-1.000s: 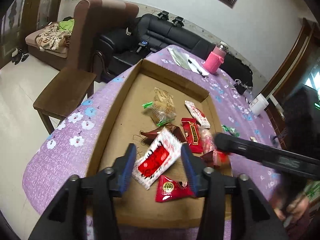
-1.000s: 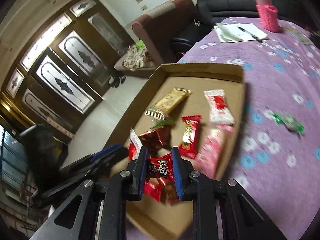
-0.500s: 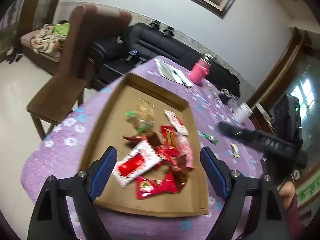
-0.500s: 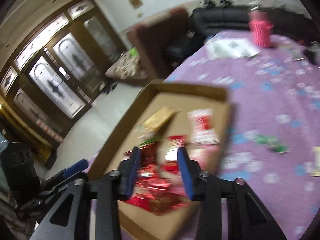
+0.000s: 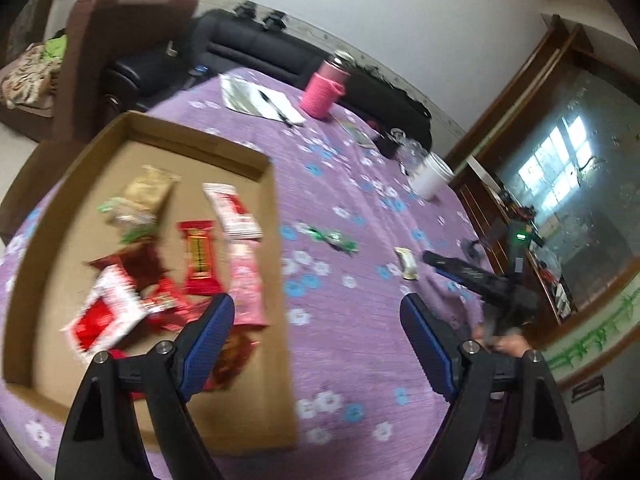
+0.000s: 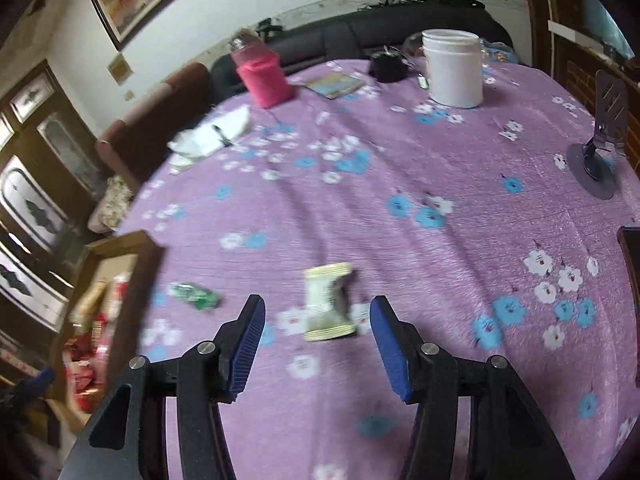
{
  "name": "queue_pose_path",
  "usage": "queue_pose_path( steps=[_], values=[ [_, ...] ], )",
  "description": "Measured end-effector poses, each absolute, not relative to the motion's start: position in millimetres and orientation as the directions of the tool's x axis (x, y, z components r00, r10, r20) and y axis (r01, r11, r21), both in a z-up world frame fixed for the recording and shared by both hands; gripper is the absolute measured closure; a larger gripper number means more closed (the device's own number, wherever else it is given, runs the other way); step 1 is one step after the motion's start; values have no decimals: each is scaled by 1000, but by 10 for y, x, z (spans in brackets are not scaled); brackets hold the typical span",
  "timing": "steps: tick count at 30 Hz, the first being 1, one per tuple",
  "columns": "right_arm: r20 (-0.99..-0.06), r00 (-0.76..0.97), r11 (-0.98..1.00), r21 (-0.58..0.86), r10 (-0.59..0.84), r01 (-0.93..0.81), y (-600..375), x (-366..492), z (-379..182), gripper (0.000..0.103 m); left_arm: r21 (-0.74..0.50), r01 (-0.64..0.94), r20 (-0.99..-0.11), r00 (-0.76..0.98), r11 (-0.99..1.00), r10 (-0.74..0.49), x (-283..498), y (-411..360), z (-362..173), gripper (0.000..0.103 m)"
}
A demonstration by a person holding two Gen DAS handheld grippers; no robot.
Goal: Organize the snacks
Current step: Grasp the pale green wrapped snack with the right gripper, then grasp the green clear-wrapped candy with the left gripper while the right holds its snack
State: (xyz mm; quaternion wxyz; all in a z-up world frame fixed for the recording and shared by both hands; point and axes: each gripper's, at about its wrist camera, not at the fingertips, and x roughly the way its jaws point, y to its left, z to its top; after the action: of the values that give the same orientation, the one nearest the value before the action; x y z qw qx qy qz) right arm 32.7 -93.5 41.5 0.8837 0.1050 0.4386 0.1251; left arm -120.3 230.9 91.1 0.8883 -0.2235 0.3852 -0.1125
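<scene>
The right claw point(image 6: 316, 344) hangs over the purple flowered table point(image 6: 460, 184), its blue pads apart and opening, nothing between them. Just ahead of it, low in the middle of the right wrist view, lies a pale snack packet point(image 6: 328, 304), flat on the cloth. A green wrapped sweet point(image 6: 196, 295) lies to the left of it, near the cardboard box point(image 6: 136, 248) at the left edge of that view.

The left claw point(image 5: 316, 340) stands wide and empty at the bottom of its own view, straddling the right wall of the box. Inside the box, at the left of that view, sit the gathered snacks: a long red bar point(image 5: 199, 254), a red and white packet point(image 5: 108, 314), a pink one point(image 5: 246, 284) and others in a loose heap.

The step in hand looks like picking up the pale packet to carry it to the box. To do it well, bring the right claw down so one pad lands on each long side of the packet, then close across its narrow width; a flat wrapper tends to slide on cloth, so the pads should touch the table before closing. The packet's right side looks darker, perhaps torn or creased, though blur makes that hard to tell, so grip near the middle. The left claw could take the green sweet.
</scene>
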Motion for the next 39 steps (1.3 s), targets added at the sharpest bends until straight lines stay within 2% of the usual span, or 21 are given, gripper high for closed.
queue_pose_path(
  steps=[7,9,10,11,16,18,20,21,22,23,24,25,26,30,31,34,36,39],
  values=[
    [-760,599,967,215,254,-137,-747,508,144,45,-425,61,-701,609,903,-371,-531,1747,967,19],
    [-757,611,973,190,230,-130,-723,522,84,58,-416,77,-722,578,906,-380,-303,1587,900,19],
    [-754,622,978,170,208,-122,-727,512,85,74,-405,74,-738,562,911,-373,-176,1511,844,19],
    [-757,618,977,171,213,-128,-737,513,87,79,-389,65,-757,545,919,-360,-30,1432,765,19],
    [-751,614,969,213,243,-124,-915,520,74,79,-296,11,-824,503,955,-261,492,1247,450,19],
    [-748,608,962,239,268,-131,-967,529,70,79,-207,-10,-849,499,978,-175,662,1178,328,19],
    [-748,600,957,257,283,-132,-992,543,71,79,-171,4,-865,478,985,-152,750,1121,224,19],
    [-748,598,956,263,288,-131,-996,545,72,79,-155,21,-882,448,988,-148,774,1071,144,22],
    [-749,594,954,270,293,-129,-1006,548,73,79,-125,30,-879,460,992,-124,748,1045,144,31],
    [-751,589,952,279,297,-125,-1026,549,77,79,-99,68,-878,463,993,-119,688,978,153,49],
    [-752,587,951,283,299,-122,-1036,549,76,79,-107,100,-879,456,989,-141,625,946,179,53],
    [-754,585,951,287,299,-116,-1050,549,76,79,-138,120,-880,440,983,-177,587,931,188,62],
    [-755,583,950,292,301,-111,-1068,547,77,79,-194,149,-880,410,970,-239,506,915,203,64],
    [-757,579,949,298,303,-106,-1079,553,84,79,-269,245,-855,385,931,-348,155,872,330,64],
    [-758,578,949,297,302,-106,-1078,552,86,79,-270,263,-849,390,926,-358,111,859,358,60],
    [-758,575,946,306,308,-104,-1089,554,88,79,-202,339,-830,439,919,-344,-76,771,459,35],
    [-758,574,946,309,310,-102,-1093,552,84,79,-145,367,-828,464,919,-316,-108,717,468,33],
    [-758,573,945,312,311,-100,-1094,549,85,79,-140,377,-830,460,915,-316,-76,649,415,33]
  ],
)
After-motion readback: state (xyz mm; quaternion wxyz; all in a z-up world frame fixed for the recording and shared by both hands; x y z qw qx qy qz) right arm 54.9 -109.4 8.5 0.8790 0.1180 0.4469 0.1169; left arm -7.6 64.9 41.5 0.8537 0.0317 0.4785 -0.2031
